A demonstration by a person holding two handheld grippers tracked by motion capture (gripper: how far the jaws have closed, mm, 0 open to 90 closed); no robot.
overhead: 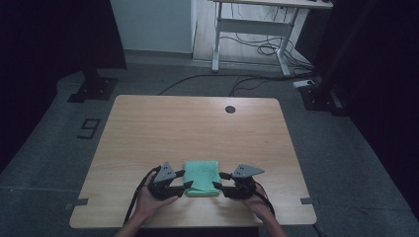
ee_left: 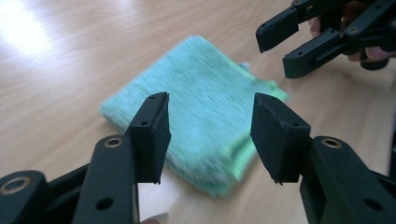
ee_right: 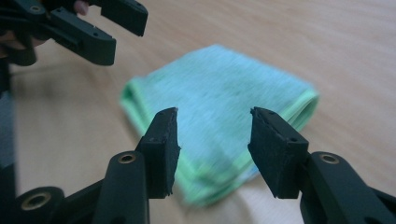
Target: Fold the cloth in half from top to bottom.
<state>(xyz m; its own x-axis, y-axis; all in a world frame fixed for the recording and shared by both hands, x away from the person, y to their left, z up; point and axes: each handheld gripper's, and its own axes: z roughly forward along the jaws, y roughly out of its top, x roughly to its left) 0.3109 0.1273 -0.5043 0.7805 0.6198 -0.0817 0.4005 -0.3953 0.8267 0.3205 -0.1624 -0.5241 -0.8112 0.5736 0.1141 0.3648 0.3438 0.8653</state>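
Green and folded into a neat square, the cloth (overhead: 202, 177) lies flat near the front edge of the wooden bench (overhead: 163, 123), between the two hands. The left gripper (overhead: 182, 178) and the right gripper (overhead: 221, 180) flank its near corners with jaws spread and nothing pinched. That placement suggests the fold is done and both corners are let go.

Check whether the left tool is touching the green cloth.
Apart. In the left gripper view the left tool stands open, jaws short of the folded green cloth, nothing pinched.
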